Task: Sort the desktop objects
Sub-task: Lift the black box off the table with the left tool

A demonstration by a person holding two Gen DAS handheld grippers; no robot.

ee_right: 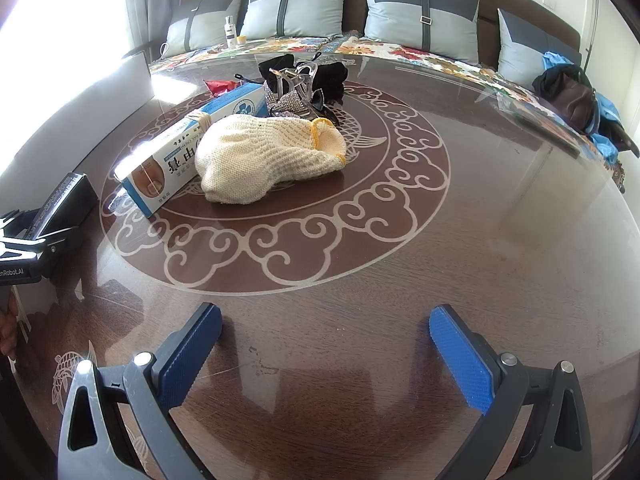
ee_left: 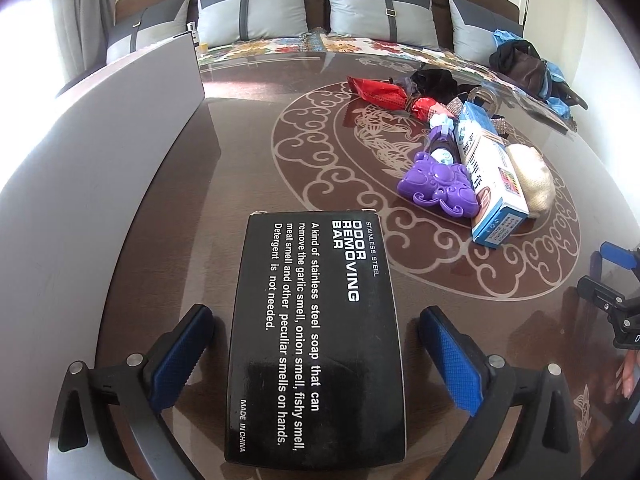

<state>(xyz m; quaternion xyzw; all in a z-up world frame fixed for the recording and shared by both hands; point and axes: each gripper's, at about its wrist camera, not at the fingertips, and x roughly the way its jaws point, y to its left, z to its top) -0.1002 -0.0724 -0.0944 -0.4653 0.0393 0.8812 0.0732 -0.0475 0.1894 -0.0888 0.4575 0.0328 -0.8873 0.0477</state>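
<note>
- One black box (ee_left: 314, 336) printed "odor removing bar" lies flat on the table (ee_left: 248, 152), between the spread fingers of the left gripper (ee_left: 320, 364); gaps show on both sides, so the pads are not touching it.
- The right gripper (ee_right: 326, 354) stands wide with nothing between its pads, over bare table at 6 o'clock in its own view.
- One grey bin wall (ee_left: 120, 128) rises at 10 o'clock of the black box; its inside is hidden.
- A pile sits at 1 o'clock from the black box: one blue-and-white carton (ee_left: 488, 176), one purple toy (ee_left: 438, 184), one cream knit pouch (ee_right: 260, 156), one red wrapper (ee_left: 384, 94), one glittery clear-heeled shoe (ee_right: 294, 92), some black cloth (ee_right: 332, 74).
- The carton touches the pouch and the toy.
- Four grey cushions (ee_right: 294, 6) line the sofa at 12 o'clock.
</note>
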